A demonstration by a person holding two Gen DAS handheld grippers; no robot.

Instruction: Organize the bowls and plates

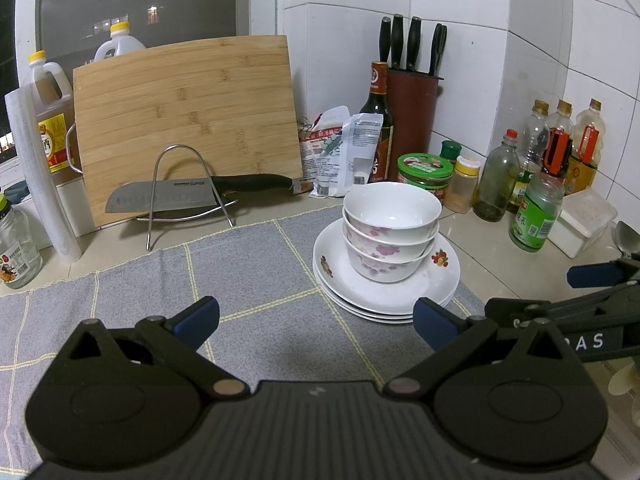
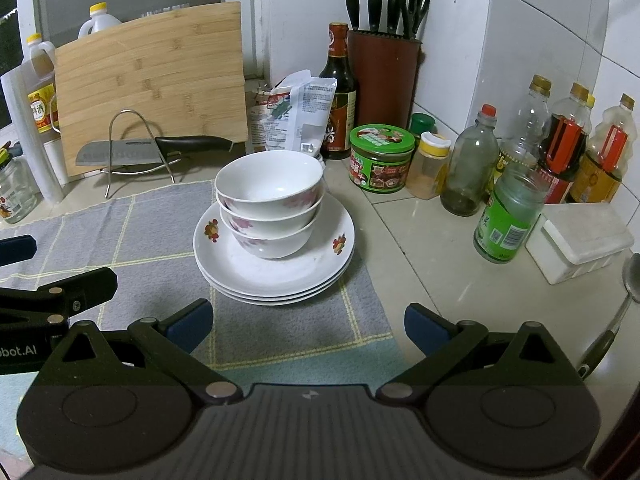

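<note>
1. Left wrist view: the left tongs (image 1: 316, 322) stand spread wide with nothing between the blue pads, above the grey checked cloth (image 1: 248, 276).
2. From these tongs, the stack of plates (image 1: 400, 300) lies at about 1 o'clock, near the right pad but apart from it, resting on the cloth's right edge.
3. Three nested bowls (image 1: 390, 232) sit upright in the top plate; the uppermost is plain white inside, the lower two carry purple flowers.
4. The right tongs (image 2: 308, 326) are likewise spread wide and hold nothing; in the right wrist view the plates lie at 12 o'clock, just beyond the pads.
5. Each view catches the other tongs at its edge: at 3 o'clock in the left view, at 9 o'clock in the right.
6. Farther out at 11 o'clock, a knife (image 2: 152, 148) rests across a wire rack (image 2: 136, 148) before a leaning cutting board (image 2: 152, 80).
7. At 1 to 2 o'clock on the surface (image 2: 420, 240) stand a green-lidded jar (image 2: 380, 158), a knife block (image 2: 384, 76) and several bottles.
8. A spoon (image 2: 624, 292) lies at 3 o'clock.
</note>
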